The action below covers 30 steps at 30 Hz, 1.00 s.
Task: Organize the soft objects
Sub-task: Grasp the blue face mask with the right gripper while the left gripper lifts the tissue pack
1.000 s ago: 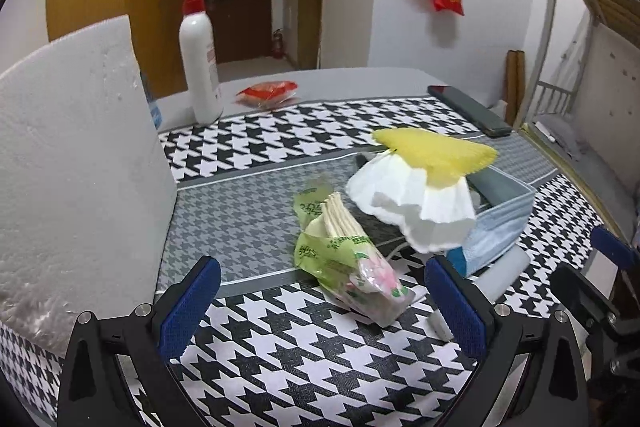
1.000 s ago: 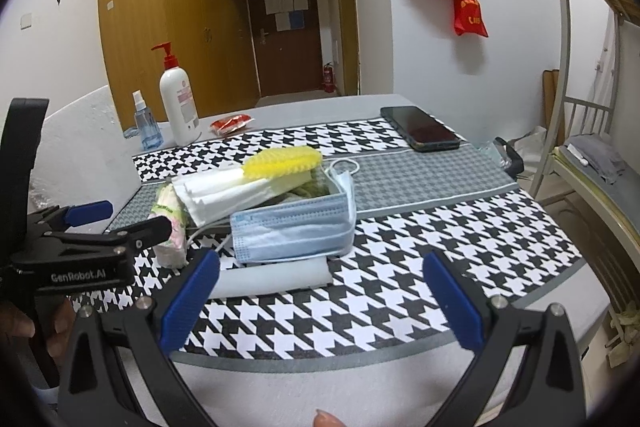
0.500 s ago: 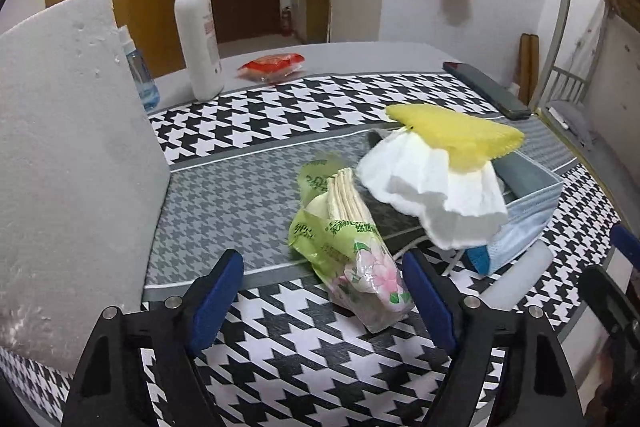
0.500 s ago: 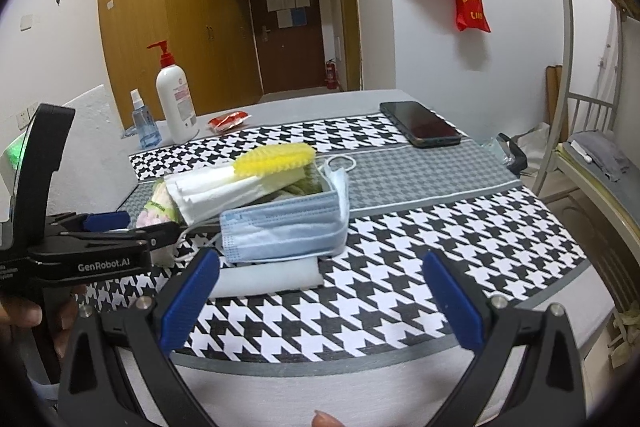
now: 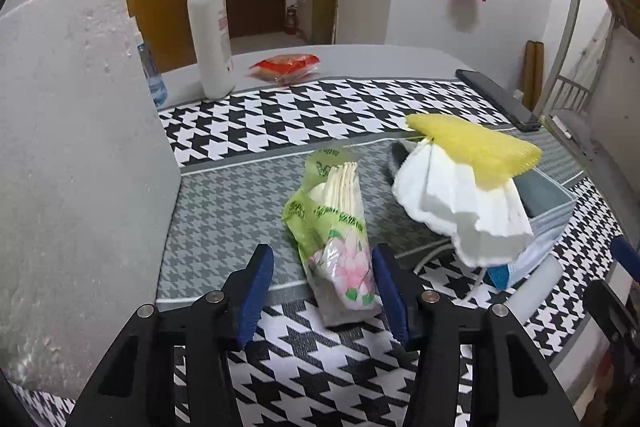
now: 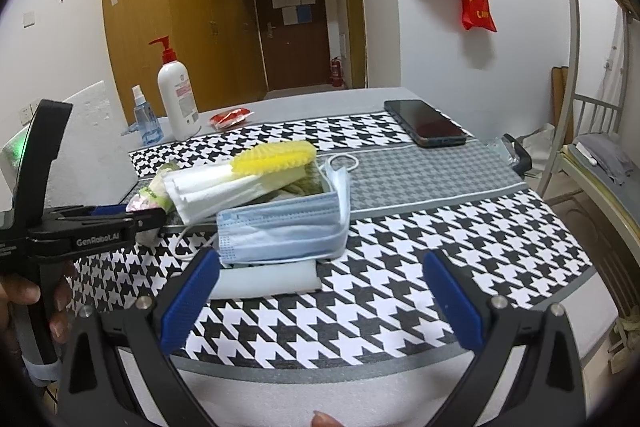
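Your left gripper [image 5: 323, 290] has its blue pads spread around the near end of the green floral tissue pack [image 5: 336, 235]; the right pad sits just beside the wrapper, the left one apart from it, so nothing is clamped. The pack lies on the houndstooth table mat [image 5: 280, 115]. Your right gripper [image 6: 320, 303] hangs wide apart and empty over the mat's near edge, with a white foam roll [image 6: 266, 281] just beyond its left pad. Behind the roll, blue face masks [image 6: 280, 231] drape over a small box holding white folded tissues [image 6: 208, 187] and a yellow sponge [image 6: 276, 153]. Farther back stand a pump bottle [image 6: 176, 95], a spray bottle [image 6: 145, 119], a red packet [image 6: 231, 117] and a phone [image 6: 424, 123].
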Motion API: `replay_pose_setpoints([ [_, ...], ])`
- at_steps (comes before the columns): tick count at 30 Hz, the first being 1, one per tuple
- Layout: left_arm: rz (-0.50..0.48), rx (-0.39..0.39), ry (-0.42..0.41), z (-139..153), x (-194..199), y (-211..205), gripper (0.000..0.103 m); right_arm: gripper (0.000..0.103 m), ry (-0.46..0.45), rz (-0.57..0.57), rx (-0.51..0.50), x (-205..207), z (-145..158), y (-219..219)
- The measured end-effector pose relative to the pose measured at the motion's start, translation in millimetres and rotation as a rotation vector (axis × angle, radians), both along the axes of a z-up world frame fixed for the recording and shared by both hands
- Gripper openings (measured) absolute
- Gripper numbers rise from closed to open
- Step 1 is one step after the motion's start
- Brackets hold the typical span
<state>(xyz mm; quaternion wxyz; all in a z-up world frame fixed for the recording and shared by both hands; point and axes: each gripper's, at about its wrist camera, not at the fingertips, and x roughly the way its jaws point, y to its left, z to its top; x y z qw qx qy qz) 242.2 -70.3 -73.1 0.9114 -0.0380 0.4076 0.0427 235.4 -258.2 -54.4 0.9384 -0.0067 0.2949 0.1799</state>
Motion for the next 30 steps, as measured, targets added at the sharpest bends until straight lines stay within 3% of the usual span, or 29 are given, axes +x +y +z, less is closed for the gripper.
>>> replay_pose_setpoints([
  [2,0.002,0.003,0.005,-1,4,0,0.059,0.103,0.005,0.000,-0.003,1,-1,0],
  [6,-0.021,-0.016,-0.001,-2,10,2,0.058,0.103,0.012,0.003,-0.009,5,-2,1],
  [11,-0.080,-0.059,-0.001,-4,16,3,0.035,0.103,0.035,0.029,-0.027,15,-2,4],
  [17,-0.113,-0.142,-0.002,-5,18,11,0.033,0.103,0.043,0.069,-0.062,27,7,8],
  [26,-0.123,-0.171,-0.002,-6,14,13,0.033,0.102,0.072,0.119,-0.066,47,1,17],
  [30,-0.128,-0.180,-0.006,-5,12,14,0.033,0.090,0.085,0.131,-0.073,54,-1,18],
])
